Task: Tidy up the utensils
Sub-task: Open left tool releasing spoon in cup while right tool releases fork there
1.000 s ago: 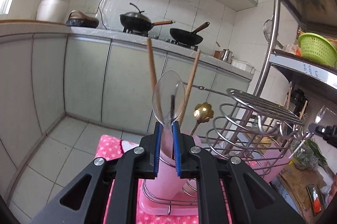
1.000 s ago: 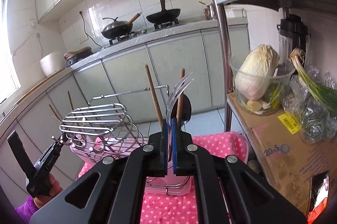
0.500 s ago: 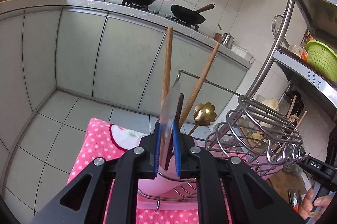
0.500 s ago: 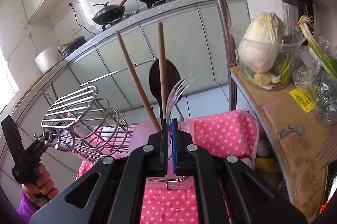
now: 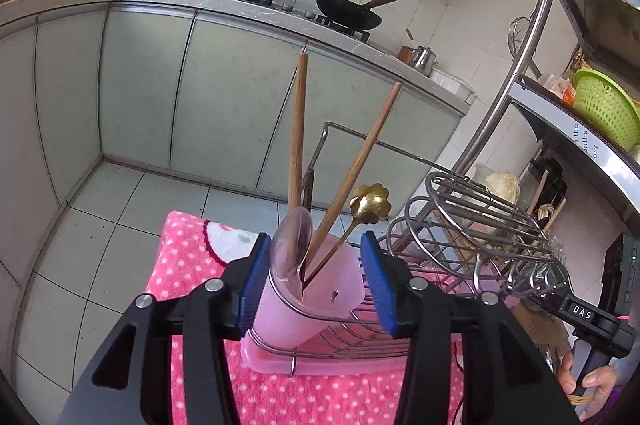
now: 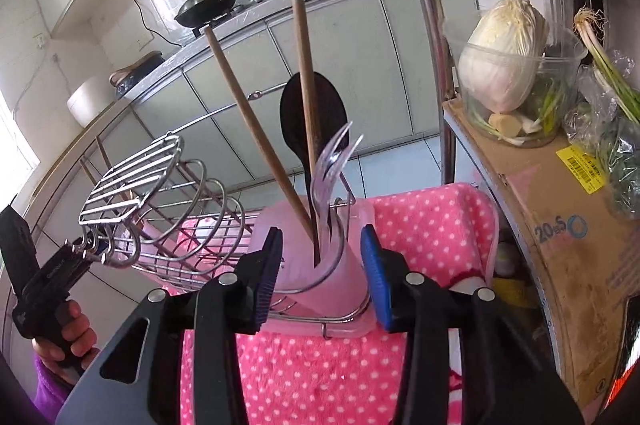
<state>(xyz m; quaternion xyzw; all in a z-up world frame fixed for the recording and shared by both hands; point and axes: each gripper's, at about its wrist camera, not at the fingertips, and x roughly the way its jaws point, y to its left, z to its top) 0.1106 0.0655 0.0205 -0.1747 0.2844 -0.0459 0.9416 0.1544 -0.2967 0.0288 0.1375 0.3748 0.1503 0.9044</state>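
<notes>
A pink utensil cup (image 5: 316, 297) sits in a wire ring on a pink drying rack. In the left wrist view it holds a clear plastic spoon (image 5: 291, 249), two wooden chopsticks (image 5: 298, 129), a gold flower-headed spoon (image 5: 370, 203) and a dark handle. My left gripper (image 5: 316, 283) is open around the cup, holding nothing. In the right wrist view another pink cup (image 6: 320, 265) holds a clear plastic fork (image 6: 330, 177), a black spoon (image 6: 312, 117) and two wooden chopsticks (image 6: 306, 97). My right gripper (image 6: 320, 275) is open around that cup, empty.
A steel wire dish rack (image 5: 476, 229) (image 6: 152, 185) stands beside the cups on a pink dotted towel (image 6: 432, 225). A cardboard box (image 6: 560, 225) with a cabbage tub (image 6: 508, 73) is on the right. A steel shelf post (image 6: 432, 37) rises behind. Kitchen cabinets (image 5: 200, 97) lie beyond.
Both grippers have opened. The clear spoon has dropped from my left gripper into its cup, and the clear fork from my right gripper into its cup. Both cameras have tilted downward.
</notes>
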